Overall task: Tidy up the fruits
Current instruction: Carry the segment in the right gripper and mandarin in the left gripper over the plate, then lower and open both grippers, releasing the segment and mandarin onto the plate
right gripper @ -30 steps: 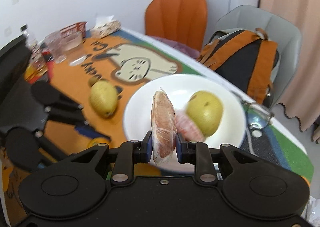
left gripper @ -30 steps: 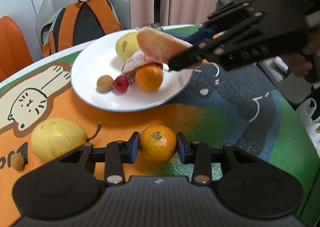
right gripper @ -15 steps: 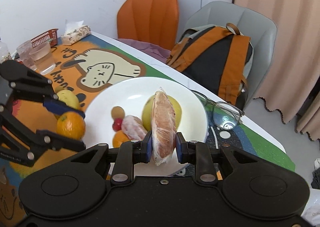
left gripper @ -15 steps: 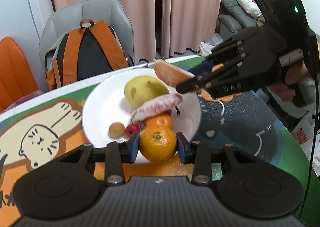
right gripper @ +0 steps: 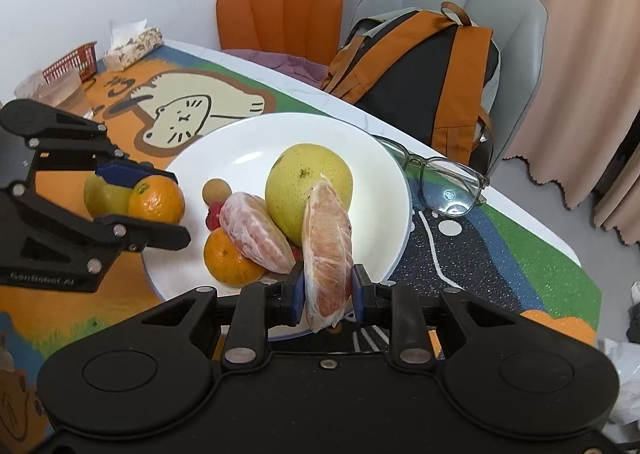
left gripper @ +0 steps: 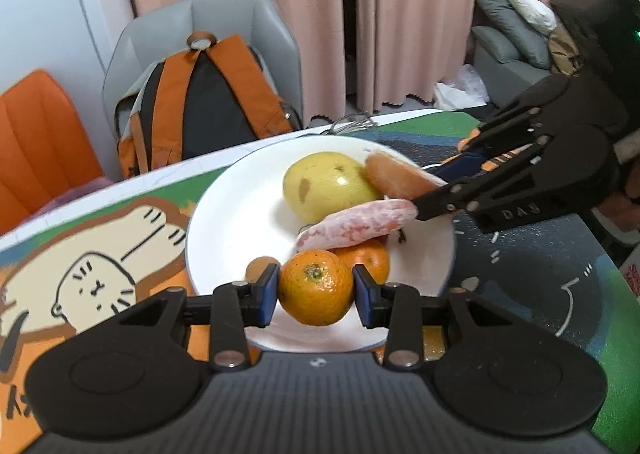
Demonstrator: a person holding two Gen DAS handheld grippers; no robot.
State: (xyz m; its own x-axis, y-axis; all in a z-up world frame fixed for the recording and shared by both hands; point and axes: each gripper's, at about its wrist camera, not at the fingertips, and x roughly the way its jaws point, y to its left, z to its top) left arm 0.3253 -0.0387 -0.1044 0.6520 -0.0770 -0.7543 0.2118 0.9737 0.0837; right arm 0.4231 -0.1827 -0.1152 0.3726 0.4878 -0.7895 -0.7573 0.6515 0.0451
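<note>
A white plate (left gripper: 224, 221) (right gripper: 240, 141) holds a big yellow fruit (left gripper: 324, 185) (right gripper: 304, 173), a peeled pink pomelo segment (left gripper: 356, 223) (right gripper: 256, 230), an orange (right gripper: 230, 258), a longan (right gripper: 216, 189) and a small red fruit (right gripper: 214, 215). My left gripper (left gripper: 315, 290) (right gripper: 160, 205) is shut on a second orange (left gripper: 314, 278) (right gripper: 158, 199) over the plate's near-left rim. My right gripper (right gripper: 325, 290) (left gripper: 440, 189) is shut on another pomelo segment (right gripper: 326, 246) (left gripper: 396, 175), which hangs low over the plate beside the yellow fruit.
A yellow pear (right gripper: 102, 193) lies on the cat-print tablecloth left of the plate. Glasses (right gripper: 444, 181) rest by the plate near the table edge. A backpack (right gripper: 420, 69) sits on a grey chair. A tissue pack (right gripper: 134, 43), red basket (right gripper: 72, 61) and glass (right gripper: 66, 91) stand far left.
My left gripper lifted the orange off the tablecloth and carried it to the plate's rim. My right gripper sank with its segment, down to beside the yellow fruit.
</note>
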